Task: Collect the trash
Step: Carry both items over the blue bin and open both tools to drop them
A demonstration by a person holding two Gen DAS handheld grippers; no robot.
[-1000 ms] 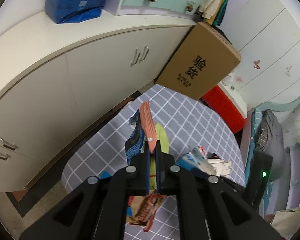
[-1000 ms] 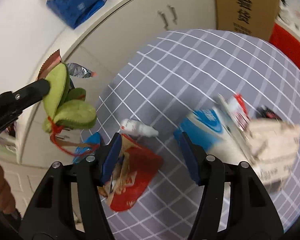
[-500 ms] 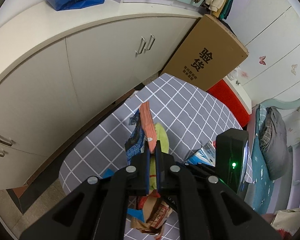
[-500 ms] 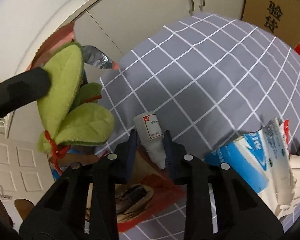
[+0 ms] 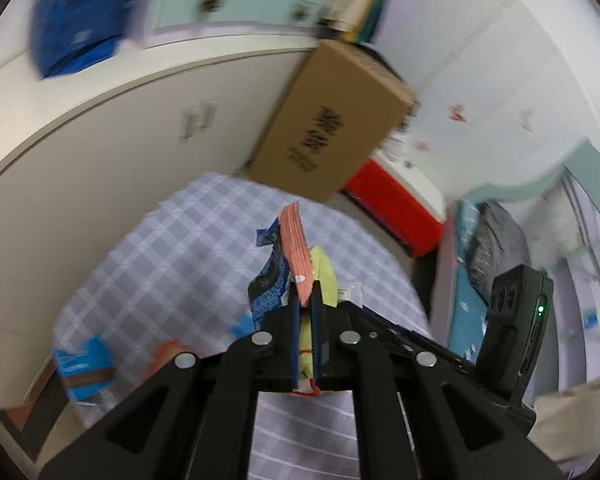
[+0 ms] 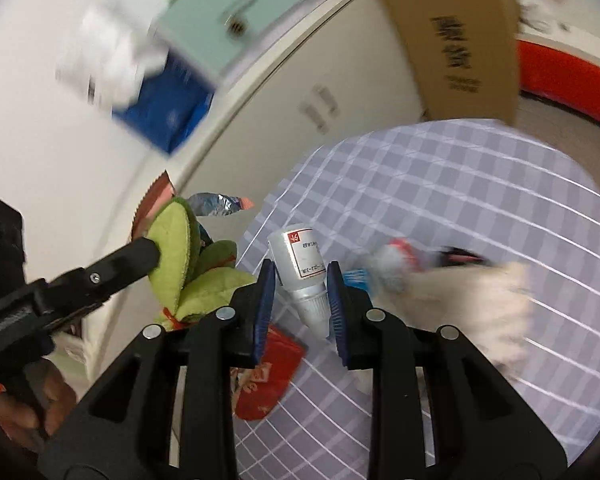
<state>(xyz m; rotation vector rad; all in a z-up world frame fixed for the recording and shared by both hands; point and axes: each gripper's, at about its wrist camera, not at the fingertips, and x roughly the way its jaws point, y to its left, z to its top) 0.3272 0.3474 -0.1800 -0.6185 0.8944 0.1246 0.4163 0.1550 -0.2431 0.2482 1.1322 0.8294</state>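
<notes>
My left gripper point(image 5: 306, 300) is shut on a bundle of trash: a pink wrapper point(image 5: 296, 248), a dark blue wrapper point(image 5: 270, 280) and a green felt leaf piece point(image 5: 324, 276). It holds the bundle above the checked round table point(image 5: 180, 256). The bundle also shows in the right wrist view point(image 6: 180, 252), at the left. My right gripper point(image 6: 300, 280) is shut on a small white bottle point(image 6: 304, 268) with a red-marked label, lifted off the table point(image 6: 460, 208). A red wrapper point(image 6: 268, 384) lies below it. More trash, blurred, lies to the right point(image 6: 440, 276).
White cabinets point(image 5: 100, 152) stand behind the table. A brown cardboard box point(image 5: 332, 128) leans at the back, with a red box point(image 5: 396, 212) beside it. A blue packet point(image 5: 86, 368) and an orange wrapper point(image 5: 168, 356) lie at the table's left edge.
My right gripper has lifted the white bottle off the table. Both views have swung and are blurred. My left gripper still holds its bundle.
</notes>
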